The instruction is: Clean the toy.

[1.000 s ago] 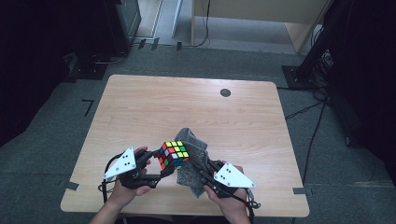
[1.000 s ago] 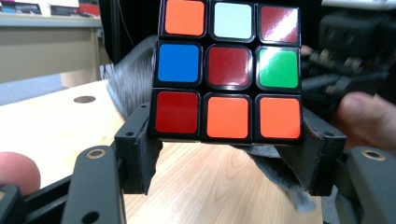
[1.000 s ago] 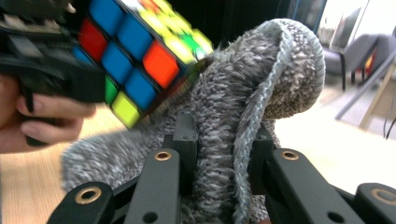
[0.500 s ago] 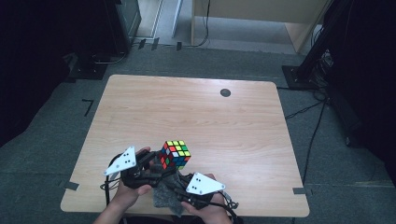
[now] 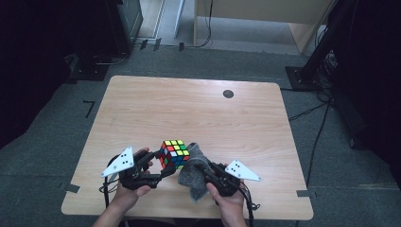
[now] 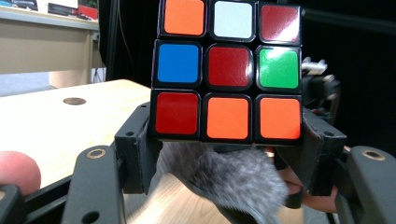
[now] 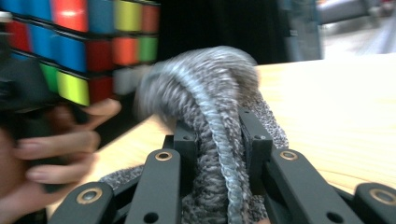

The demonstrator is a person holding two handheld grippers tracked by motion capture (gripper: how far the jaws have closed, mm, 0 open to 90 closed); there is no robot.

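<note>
So, high view first: my left claw [image 5: 160, 166] has the cube [image 5: 174, 153] pinched and held up off the desk [image 5: 189, 109], near the front edge, and my right claw [image 5: 204, 171] is clamped on a grey cloth [image 5: 195, 176] pushed up against the cube's right side. Looks like a wipe-down job to me.

Left gripper view: the jaws sit on the cube's [image 6: 227, 70] bottom row, one on each side, gripping it. Scrambled face, glossy stickers in orange, white, red, blue and green on black plastic. I'd guess it's light and rigid but slick, and the layers can twist, so squeezing flat on two opposite faces is the way to go, not on corners. Fuzzy cloth [image 6: 233, 179] hangs just under it.

Right gripper view: the jaws are closed tight on a bunched fold of cloth [image 7: 210, 140], a soft, floppy, ribbed knit in mottled grey. Weighs nothing probably, and it'll go limp anywhere I'm not holding, so grabbing a thick wad works best. Cube [image 7: 79, 42] is upper left, blurry, right beside the cloth.
</note>
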